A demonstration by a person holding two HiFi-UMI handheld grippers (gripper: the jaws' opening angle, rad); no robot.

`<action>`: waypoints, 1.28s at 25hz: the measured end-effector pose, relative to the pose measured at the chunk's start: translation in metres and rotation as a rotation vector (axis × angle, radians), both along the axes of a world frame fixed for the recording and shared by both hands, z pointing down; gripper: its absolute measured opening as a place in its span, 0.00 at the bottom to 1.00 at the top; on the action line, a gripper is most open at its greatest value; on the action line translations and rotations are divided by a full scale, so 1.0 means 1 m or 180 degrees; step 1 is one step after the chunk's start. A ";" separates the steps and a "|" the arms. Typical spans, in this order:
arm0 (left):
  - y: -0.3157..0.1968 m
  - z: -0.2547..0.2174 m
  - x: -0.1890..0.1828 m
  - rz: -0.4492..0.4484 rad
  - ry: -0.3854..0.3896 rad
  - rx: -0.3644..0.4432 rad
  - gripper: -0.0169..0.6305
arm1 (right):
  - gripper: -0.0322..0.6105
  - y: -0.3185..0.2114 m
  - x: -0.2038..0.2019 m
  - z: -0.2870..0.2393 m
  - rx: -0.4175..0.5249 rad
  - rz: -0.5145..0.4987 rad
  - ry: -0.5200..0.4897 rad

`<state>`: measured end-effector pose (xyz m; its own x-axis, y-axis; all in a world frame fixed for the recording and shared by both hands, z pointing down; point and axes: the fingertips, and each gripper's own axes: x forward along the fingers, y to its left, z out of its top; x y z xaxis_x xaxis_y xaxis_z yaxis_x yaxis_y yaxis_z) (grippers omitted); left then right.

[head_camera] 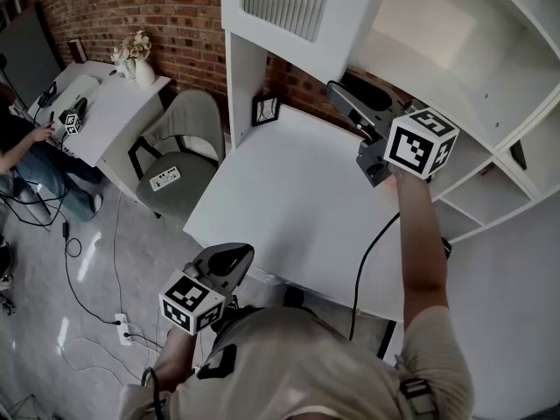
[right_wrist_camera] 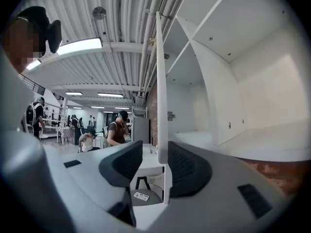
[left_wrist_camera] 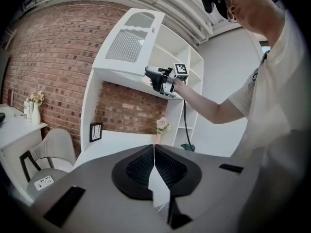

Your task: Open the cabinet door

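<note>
At ten o'clock in the head view we note a vase [head_camera: 144, 71] holding flowers [head_camera: 133, 46]. We find the cabinet door [head_camera: 289, 11] at twelve o'clock swung out, long axis upright, its edge toward us between the released jaws of the right gripper [right_wrist_camera: 154, 159]; left gripper [left_wrist_camera: 154, 148] clenched on nothing

My right gripper view catches bright glare from the ceiling strip lights [right_wrist_camera: 80, 45]; elsewhere the light is even and soft, shadows faint. Both my gripper views bend hard and darken at the corners
</note>
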<state>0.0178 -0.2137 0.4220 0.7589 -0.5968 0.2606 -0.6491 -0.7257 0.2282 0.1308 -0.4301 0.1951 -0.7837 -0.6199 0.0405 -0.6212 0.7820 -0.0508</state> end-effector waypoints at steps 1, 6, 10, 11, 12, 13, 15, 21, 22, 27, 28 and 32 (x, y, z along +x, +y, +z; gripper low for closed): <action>0.001 -0.001 0.000 -0.0009 0.0001 0.0011 0.05 | 0.32 0.000 0.000 -0.001 -0.0009 -0.0010 -0.0052; 0.006 -0.001 -0.001 -0.0039 -0.0006 -0.0008 0.05 | 0.32 -0.001 0.001 0.001 0.0070 0.0033 -0.0063; 0.008 -0.002 0.000 -0.0086 0.0012 0.0009 0.05 | 0.33 -0.006 -0.004 -0.002 0.0132 0.0044 -0.0078; 0.009 -0.003 -0.001 -0.0105 0.0018 0.0012 0.05 | 0.33 -0.007 -0.004 -0.002 0.0149 0.0069 -0.0073; 0.010 -0.004 -0.004 -0.0127 0.0021 0.0015 0.05 | 0.33 -0.007 -0.005 -0.002 0.0160 0.0094 -0.0072; 0.011 -0.004 -0.006 -0.0152 0.0019 0.0015 0.05 | 0.33 -0.008 -0.004 -0.002 0.0166 0.0111 -0.0077; 0.012 -0.002 -0.011 -0.0207 0.0003 0.0005 0.05 | 0.33 -0.008 -0.003 -0.002 0.0173 0.0129 -0.0075; 0.008 -0.011 -0.009 -0.0237 -0.0018 0.0060 0.05 | 0.20 -0.016 0.003 -0.007 0.0254 0.0354 0.0029; 0.004 -0.015 -0.007 -0.0226 -0.0027 0.0083 0.05 | 0.18 -0.019 0.004 -0.010 0.0305 0.0400 0.0084; -0.001 -0.021 -0.007 -0.0371 -0.0027 0.0073 0.05 | 0.18 -0.014 -0.006 -0.012 0.0370 0.0259 0.0163; -0.001 -0.021 -0.012 -0.0438 -0.0032 0.0085 0.05 | 0.18 -0.011 -0.009 -0.012 0.0378 0.0250 0.0158; -0.001 -0.021 -0.033 -0.0675 -0.0062 0.0135 0.05 | 0.19 0.002 -0.014 -0.008 0.0490 0.0369 0.0373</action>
